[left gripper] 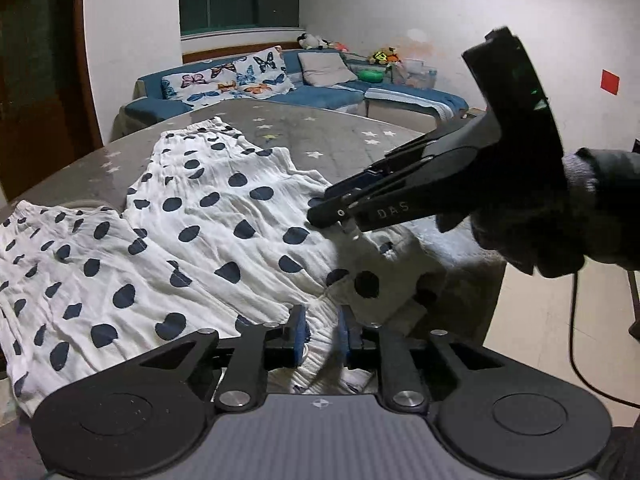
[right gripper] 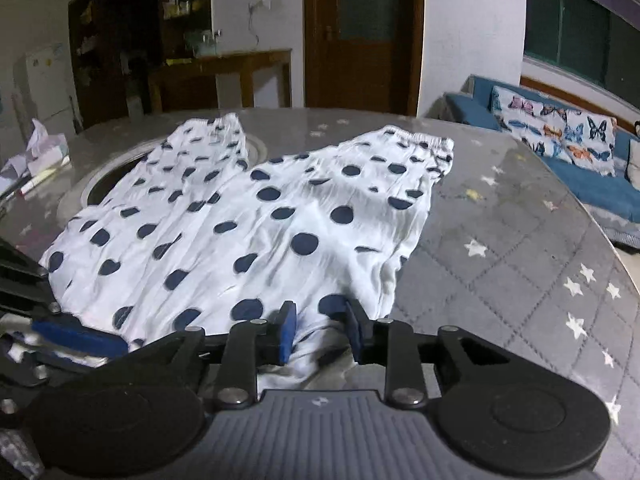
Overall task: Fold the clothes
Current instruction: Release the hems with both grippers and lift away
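Evidently the polka-dot trousers (right gripper: 248,216) lie spread flat on the grey star-patterned surface (right gripper: 520,264), both legs running away from the cameras with the elastic cuffs at the far end, so the near waist end is what the person works on. The left hand-held gripper (left gripper: 322,330) sits low over that bunched waistband; its blue pads (left gripper: 298,330) stand a little apart with white cloth lying in the gap, and they do not appear to press on it, though the fabric hides their inner faces. The right hand-held gripper (right gripper: 320,330) is likewise parted, a fold of cloth rising between its pads (right gripper: 287,332) without being squeezed. Seen from the left wrist, the right tool comes in from the side over the same near edge, held by a gloved hand (left gripper: 532,236). Having both tools at neighbouring points of one edge suits setting down or regripping the waist evenly, so a fold lands straight.
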`<control>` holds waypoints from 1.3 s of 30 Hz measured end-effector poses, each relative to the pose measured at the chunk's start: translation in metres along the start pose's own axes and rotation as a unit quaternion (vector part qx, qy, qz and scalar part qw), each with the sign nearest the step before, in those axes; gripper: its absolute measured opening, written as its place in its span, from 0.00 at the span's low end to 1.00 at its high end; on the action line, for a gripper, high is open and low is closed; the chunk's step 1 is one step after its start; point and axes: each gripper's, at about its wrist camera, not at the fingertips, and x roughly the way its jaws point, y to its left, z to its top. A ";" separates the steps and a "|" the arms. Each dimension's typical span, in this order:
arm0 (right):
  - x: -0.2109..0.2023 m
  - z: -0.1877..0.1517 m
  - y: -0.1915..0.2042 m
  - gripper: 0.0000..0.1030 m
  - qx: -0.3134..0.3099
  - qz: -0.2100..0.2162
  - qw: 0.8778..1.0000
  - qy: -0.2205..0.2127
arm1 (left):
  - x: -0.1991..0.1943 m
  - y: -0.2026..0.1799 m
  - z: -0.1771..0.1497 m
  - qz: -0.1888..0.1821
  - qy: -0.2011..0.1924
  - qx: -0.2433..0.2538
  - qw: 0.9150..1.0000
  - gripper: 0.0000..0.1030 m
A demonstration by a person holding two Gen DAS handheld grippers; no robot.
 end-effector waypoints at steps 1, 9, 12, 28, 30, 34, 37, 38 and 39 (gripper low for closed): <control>0.000 -0.001 0.000 0.27 -0.002 -0.002 1.000 -0.001 | 0.000 0.001 0.000 -0.003 0.001 -0.001 1.000 0.18; -0.014 -0.013 0.009 0.28 0.002 -0.017 1.000 -0.004 | -0.007 0.013 -0.006 -0.045 0.010 0.001 0.999 0.18; -0.018 -0.011 0.011 0.30 -0.001 -0.011 1.000 0.005 | -0.009 0.016 -0.006 -0.051 0.014 0.006 0.999 0.18; 0.056 0.064 -0.020 0.35 -0.011 0.029 0.999 0.032 | -0.003 0.015 0.002 -0.060 0.021 0.016 0.998 0.26; 0.069 0.071 -0.024 0.35 -0.009 0.027 0.999 0.036 | -0.002 0.017 0.003 -0.063 0.022 0.011 0.998 0.27; 0.093 0.083 -0.033 0.35 -0.015 0.019 0.999 0.042 | -0.002 0.019 0.001 -0.069 0.021 0.001 0.997 0.28; 0.105 0.089 -0.040 0.40 -0.017 0.014 0.999 0.041 | -0.003 0.020 0.001 -0.072 0.021 -0.008 0.997 0.29; 0.109 0.091 -0.041 0.43 -0.017 0.011 0.999 0.042 | -0.004 0.020 0.001 -0.073 0.020 -0.011 0.997 0.29; 0.112 0.093 -0.043 0.43 -0.016 0.008 0.999 0.042 | -0.005 0.020 0.001 -0.072 0.018 -0.015 0.997 0.29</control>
